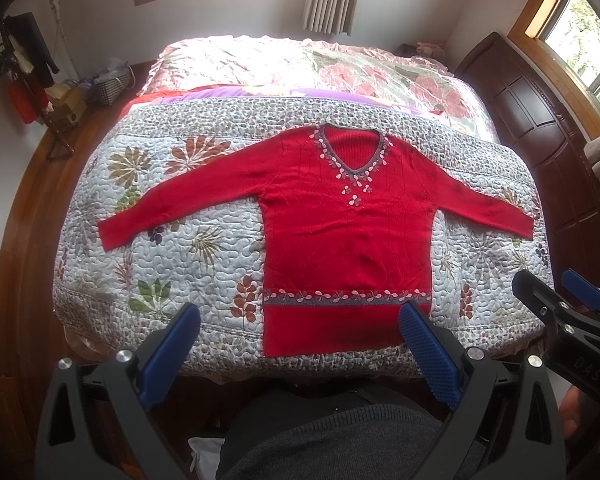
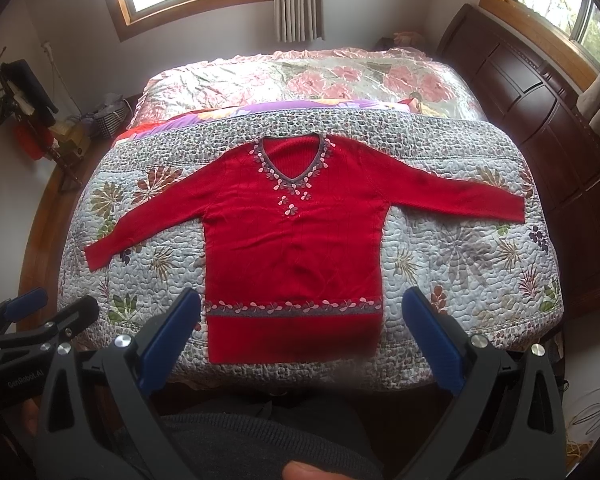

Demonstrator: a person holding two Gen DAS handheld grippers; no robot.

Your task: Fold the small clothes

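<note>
A red long-sleeved sweater [image 1: 340, 224] [image 2: 292, 248] with a flower-trimmed V-neck and a flowered hem band lies flat, front up, on the quilted bedspread [image 1: 188, 248] [image 2: 440, 256]. Both sleeves are spread out to the sides. My left gripper [image 1: 300, 312] hangs open above the near bed edge, over the sweater's hem, holding nothing. My right gripper [image 2: 302, 296] is open too, also short of the hem and empty. Each gripper appears at the edge of the other's view: the right gripper [image 1: 556, 292] and the left gripper [image 2: 64, 308].
The bed carries a pink floral cover [image 1: 320, 64] farther back. A dark wooden headboard [image 1: 548, 132] runs along the right. A coat stand [image 1: 24, 72] and a basket [image 1: 112, 84] stand at the left wall. A person's grey sweater [image 1: 340, 440] fills the bottom of both views.
</note>
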